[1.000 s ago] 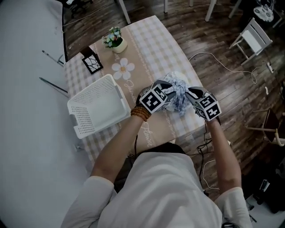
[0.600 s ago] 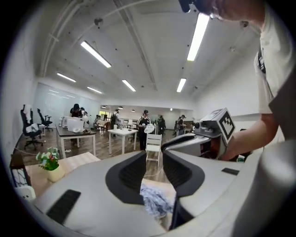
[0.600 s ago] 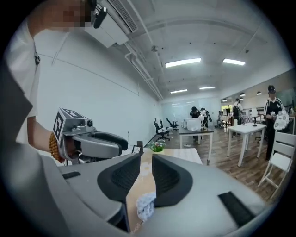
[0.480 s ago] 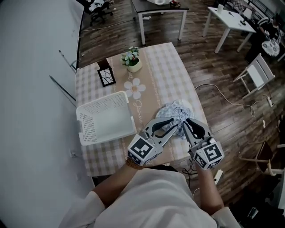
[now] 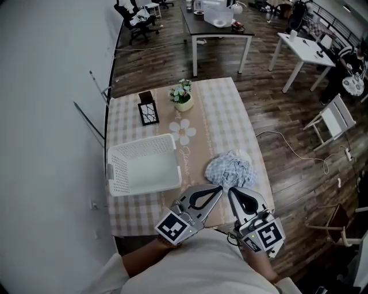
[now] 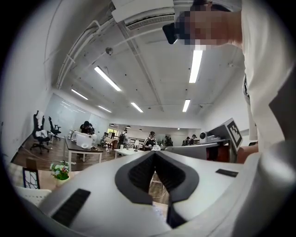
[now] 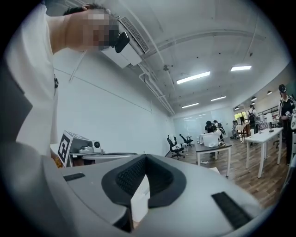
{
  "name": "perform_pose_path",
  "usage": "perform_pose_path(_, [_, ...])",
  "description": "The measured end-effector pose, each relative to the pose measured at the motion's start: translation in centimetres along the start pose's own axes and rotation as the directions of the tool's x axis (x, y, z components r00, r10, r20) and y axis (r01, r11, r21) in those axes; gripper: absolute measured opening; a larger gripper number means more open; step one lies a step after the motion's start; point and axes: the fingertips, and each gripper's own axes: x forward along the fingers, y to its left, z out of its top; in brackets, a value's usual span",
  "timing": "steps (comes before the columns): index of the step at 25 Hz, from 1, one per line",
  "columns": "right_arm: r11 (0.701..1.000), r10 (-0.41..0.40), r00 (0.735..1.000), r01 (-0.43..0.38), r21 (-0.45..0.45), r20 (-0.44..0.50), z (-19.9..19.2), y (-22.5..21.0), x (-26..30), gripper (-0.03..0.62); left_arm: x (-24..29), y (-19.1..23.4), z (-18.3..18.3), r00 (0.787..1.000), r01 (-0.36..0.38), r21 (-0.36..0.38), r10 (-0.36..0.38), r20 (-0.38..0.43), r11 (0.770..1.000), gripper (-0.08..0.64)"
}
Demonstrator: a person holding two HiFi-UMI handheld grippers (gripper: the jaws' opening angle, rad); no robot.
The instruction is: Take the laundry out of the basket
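Lying bunched crosswise, laundry (image 5: 231, 170).

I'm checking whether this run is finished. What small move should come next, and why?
Probably just rest both tools: the white perforated plastic basket looks empty, the crumpled blue-and-white cloth lies on the checked tablecloth beside it, not touching, and the left tool and right tool are shut on nothing.

Dark wood planks cover the floor (image 5: 287, 143), and a white wall (image 5: 46, 115) runs along the left. A checked-cloth table (image 5: 221, 109) stands beside that wall. Beyond it are a dark desk (image 5: 195, 26), a white table (image 5: 305, 49) and black office chairs (image 5: 138, 17). Strip lights (image 6: 196, 65) glow on the white ceiling (image 6: 152, 78).
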Motion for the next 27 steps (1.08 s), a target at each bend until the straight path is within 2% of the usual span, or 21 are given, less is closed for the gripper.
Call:
perform_pose_path(6, [1.000, 0.006, 1.000, -0.006, -0.022, 0.015, 1.5, 1.6, 0.3, 0.017, -1.3, 0.2, 0.9, 0.999, -0.037, -0.016, 0.038, 0.011, 0.999, 0.018])
perform_pose_path(14, [0.999, 0.022, 1.000, -0.022, -0.028, 0.018, 1.6, 2.1, 1.0, 0.017, -1.8, 0.4, 1.1, 0.998, -0.057, -0.025, 0.058, 0.021, 0.998, 0.018])
perform_pose_path(19, [0.996, 0.027, 1.000, -0.027, -0.083, 0.006, 1.4, 2.6, 1.1, 0.017, -2.0, 0.6, 0.6, 0.998, -0.064, -0.037, 0.064, 0.009, 0.997, 0.018])
perform_pose_path(27, [0.999, 0.018, 1.000, -0.017, -0.051, 0.016, 1.1, 2.0, 0.9, 0.018, -1.7, 0.6, 0.4, 0.998, -0.061, -0.042, 0.061, 0.013, 0.997, 0.018])
